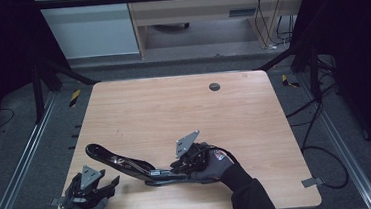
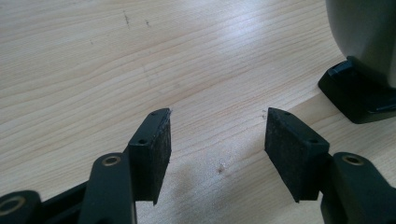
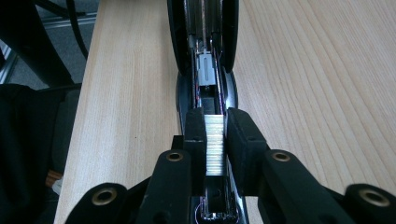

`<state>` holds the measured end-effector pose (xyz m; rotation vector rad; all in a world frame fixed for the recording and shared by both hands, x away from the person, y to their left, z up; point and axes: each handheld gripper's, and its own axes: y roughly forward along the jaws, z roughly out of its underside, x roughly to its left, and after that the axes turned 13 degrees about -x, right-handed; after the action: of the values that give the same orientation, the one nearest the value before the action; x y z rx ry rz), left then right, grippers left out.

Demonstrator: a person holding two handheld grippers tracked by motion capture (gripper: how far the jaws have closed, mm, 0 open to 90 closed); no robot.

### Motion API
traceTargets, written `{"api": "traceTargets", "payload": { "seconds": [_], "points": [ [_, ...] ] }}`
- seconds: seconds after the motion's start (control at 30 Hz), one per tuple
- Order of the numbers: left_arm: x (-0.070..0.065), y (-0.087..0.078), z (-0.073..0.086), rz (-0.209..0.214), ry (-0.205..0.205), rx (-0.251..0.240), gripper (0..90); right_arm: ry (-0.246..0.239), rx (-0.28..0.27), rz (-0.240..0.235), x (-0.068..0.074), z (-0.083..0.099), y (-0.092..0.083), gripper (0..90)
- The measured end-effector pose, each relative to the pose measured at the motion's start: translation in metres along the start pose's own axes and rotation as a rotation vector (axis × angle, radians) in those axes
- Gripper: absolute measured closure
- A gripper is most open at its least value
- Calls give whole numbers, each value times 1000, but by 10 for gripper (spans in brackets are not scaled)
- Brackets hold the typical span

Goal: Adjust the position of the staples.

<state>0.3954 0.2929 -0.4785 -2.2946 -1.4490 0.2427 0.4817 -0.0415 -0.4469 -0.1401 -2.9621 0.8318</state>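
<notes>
You are pinching a strip of staples [image 3: 215, 142] between the 2 jaws of your right gripper [image 3: 215, 140], holding it over the channel of the opened black stapler [image 1: 128, 165] lying near the worktop's [image 1: 173, 105] front edge; your left gripper [image 2: 217, 140] is resting open and empty at the front-left corner.
</notes>
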Motion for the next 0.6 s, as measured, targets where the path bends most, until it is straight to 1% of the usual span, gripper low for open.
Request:
{"api": "traceTargets", "payload": {
  "seconds": [0.37, 0.6],
  "points": [
    [0, 0, 0, 1, -2, -1, 408, 7, 2, -4, 0, 1, 1, 785],
    [0, 0, 0, 1, -1, -1, 409, 0, 8, -9, 0, 1, 2, 786]
  ]
}}
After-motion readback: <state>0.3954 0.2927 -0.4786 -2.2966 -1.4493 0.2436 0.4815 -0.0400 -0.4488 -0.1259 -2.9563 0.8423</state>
